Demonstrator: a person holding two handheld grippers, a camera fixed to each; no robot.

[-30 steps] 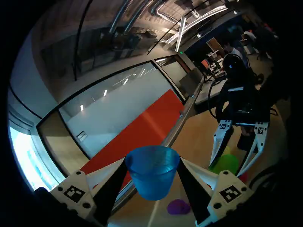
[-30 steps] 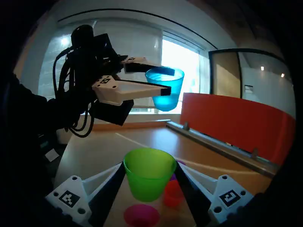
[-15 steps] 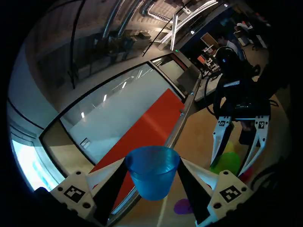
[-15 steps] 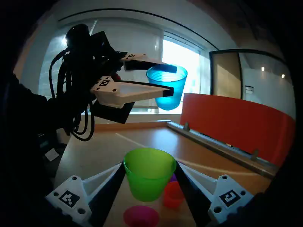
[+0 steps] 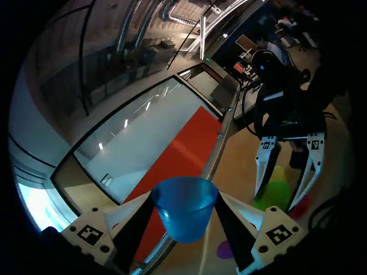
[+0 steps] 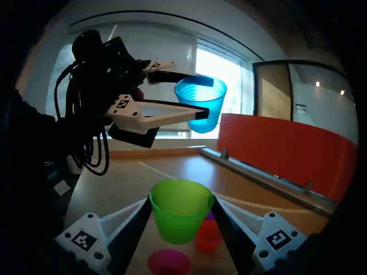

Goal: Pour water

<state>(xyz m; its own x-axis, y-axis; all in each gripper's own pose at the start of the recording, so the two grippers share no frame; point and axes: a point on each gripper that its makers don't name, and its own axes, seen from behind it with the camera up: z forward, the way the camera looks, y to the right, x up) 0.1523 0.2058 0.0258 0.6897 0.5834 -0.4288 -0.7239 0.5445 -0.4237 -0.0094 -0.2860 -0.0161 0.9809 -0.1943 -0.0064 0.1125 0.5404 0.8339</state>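
Observation:
My left gripper is shut on a translucent blue cup, held high and tipped upward toward the ceiling. From the right gripper view the same blue cup hangs up in the air in the left gripper, above and beyond the green cup. My right gripper is shut on a green cup, upright, low over the wooden table. In the left gripper view the right gripper hangs at the right with the green cup between its fingers. Whether either cup holds water I cannot tell.
On the table under the green cup stand a small orange cup, a pink cup and a purple one. An orange partition with a metal rail borders the table. A bright window lies behind.
The left gripper has lifted slightly and tipped further upward with the blue cup; the view shows more ceiling. The right gripper and green cup have stayed still.

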